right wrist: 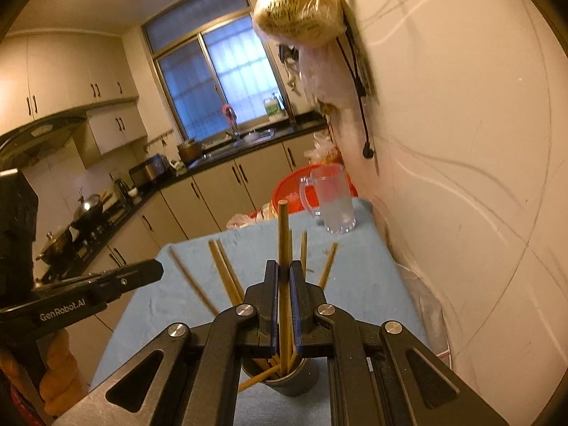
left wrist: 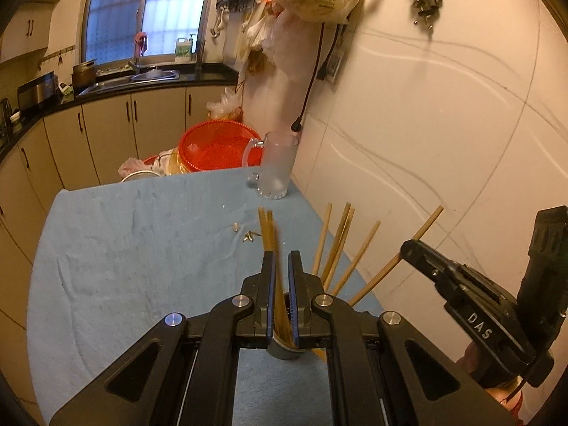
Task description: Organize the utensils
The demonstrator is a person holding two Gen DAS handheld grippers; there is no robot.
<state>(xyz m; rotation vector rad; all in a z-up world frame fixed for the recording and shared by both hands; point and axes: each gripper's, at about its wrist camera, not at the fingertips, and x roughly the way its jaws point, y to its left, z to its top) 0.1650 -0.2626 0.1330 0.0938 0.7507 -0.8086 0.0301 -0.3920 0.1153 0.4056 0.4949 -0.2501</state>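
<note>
The left gripper has its fingers nearly closed on a pair of wooden chopsticks, which run forward out of the narrow gap and down between the fingers toward the grey cup beneath. More chopsticks fan out of that cup to the right of the fingers, leaning toward the wall.

The right gripper has its fingers pressed against a single chopstick that stands almost upright between them, its lower end in the same grey cup. Other chopsticks lean out of the cup on both sides of these fingers.

The cup stands on the blue-covered tabletop. A glass mug sits at the far edge by the wall, well apart from both grippers.
</note>
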